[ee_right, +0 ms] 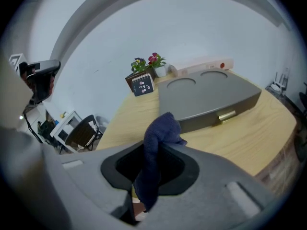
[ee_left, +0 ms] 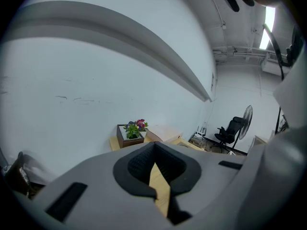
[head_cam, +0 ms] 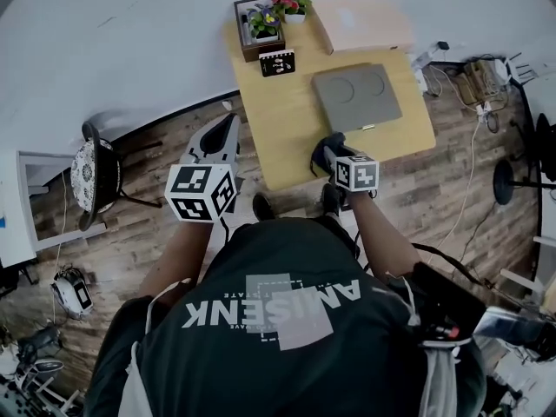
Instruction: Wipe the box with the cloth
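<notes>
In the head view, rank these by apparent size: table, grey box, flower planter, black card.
1. table
2. grey box
3. flower planter
4. black card
The last three all rest on the tabletop, so distance barely skews this order.

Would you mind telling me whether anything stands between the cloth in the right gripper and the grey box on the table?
Nothing visible does. The right gripper is shut on the cloth, and only bare table shows between it and the near side of the box.
</notes>
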The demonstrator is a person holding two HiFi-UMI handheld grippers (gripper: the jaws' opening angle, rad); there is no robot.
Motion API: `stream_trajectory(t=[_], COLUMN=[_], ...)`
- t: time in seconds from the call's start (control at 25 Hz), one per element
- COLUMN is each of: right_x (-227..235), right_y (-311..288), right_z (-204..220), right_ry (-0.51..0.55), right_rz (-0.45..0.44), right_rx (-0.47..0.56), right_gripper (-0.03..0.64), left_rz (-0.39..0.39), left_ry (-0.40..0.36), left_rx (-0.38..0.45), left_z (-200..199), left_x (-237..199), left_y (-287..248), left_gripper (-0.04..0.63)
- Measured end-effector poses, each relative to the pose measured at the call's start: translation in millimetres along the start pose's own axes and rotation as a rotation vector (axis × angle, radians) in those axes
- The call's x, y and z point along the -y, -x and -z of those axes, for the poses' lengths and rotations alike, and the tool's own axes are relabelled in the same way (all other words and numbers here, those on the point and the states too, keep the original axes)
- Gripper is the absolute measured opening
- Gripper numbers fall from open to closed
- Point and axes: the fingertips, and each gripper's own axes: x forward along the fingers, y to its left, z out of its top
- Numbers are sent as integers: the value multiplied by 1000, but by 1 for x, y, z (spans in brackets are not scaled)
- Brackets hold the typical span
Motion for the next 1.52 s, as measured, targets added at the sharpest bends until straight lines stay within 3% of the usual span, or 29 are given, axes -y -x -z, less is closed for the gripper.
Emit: stream_trajectory(t=[0.24,0.44,0.6,0.72,1.08,1.52], right_x=[-17,-12,-9,4,10,13], right_y=[-1,-2,-9,-10,-24,-31], right_z=[6,9,6,4,-12,-20], right_ry=[-112,-351,-467,-476,-550,-605], right_rz=[65,172,220,314,357,472], right_rx=[58,131,167,180,216,247], right_gripper=[74,74,74,74,74,74], left_rz=[83,124,133,132,101,76], left_ry=[-42,-57,-57,-67,-83,-80], left_rx=[-9,-41,-77,-84,-91,-92], left_z=[2,12,19,18,13,12], left_x=[-2,-3,-4,-6,-23,-38], left_y=[-5,-7,-10,-10,-16,-13], left_gripper=[0,0,0,0,0,0])
